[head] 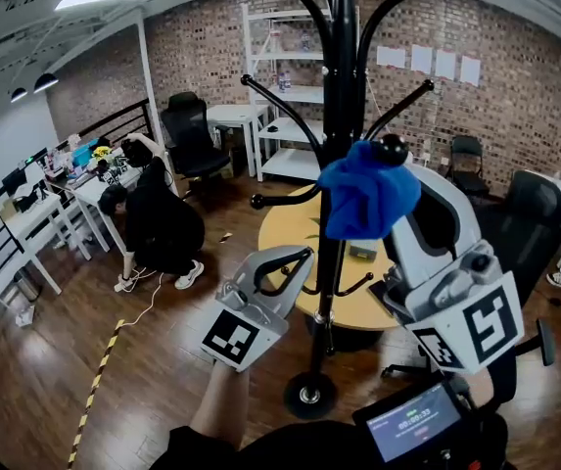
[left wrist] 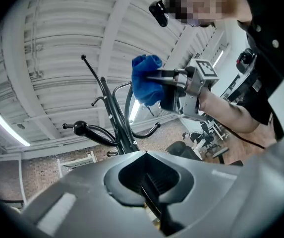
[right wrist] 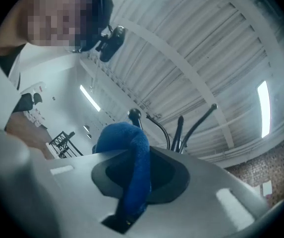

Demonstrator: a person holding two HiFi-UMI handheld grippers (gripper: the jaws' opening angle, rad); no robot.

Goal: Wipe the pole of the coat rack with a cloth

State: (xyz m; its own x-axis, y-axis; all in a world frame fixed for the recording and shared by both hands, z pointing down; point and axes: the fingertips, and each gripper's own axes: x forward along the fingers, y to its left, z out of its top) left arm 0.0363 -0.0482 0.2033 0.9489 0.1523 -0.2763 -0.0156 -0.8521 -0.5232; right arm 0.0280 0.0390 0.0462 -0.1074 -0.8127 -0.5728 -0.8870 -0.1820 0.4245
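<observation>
Head view: high, facing forward and steeply down, close against the coat rack [head: 338, 116], wooden floor [head: 163, 360] beyond; left gripper view: low, tilted up toward the ceiling [left wrist: 57, 48], coat rack near, right gripper [left wrist: 151, 77] a little farther off; right gripper view: tilted up likewise, blue cloth [right wrist: 132, 157] filling the foreground; shared by all three: the coat rack's upper arms and the blue cloth.

Office; desks [head: 37, 219]; swivel chairs [head: 188, 133]; shelving [head: 295, 94]
</observation>
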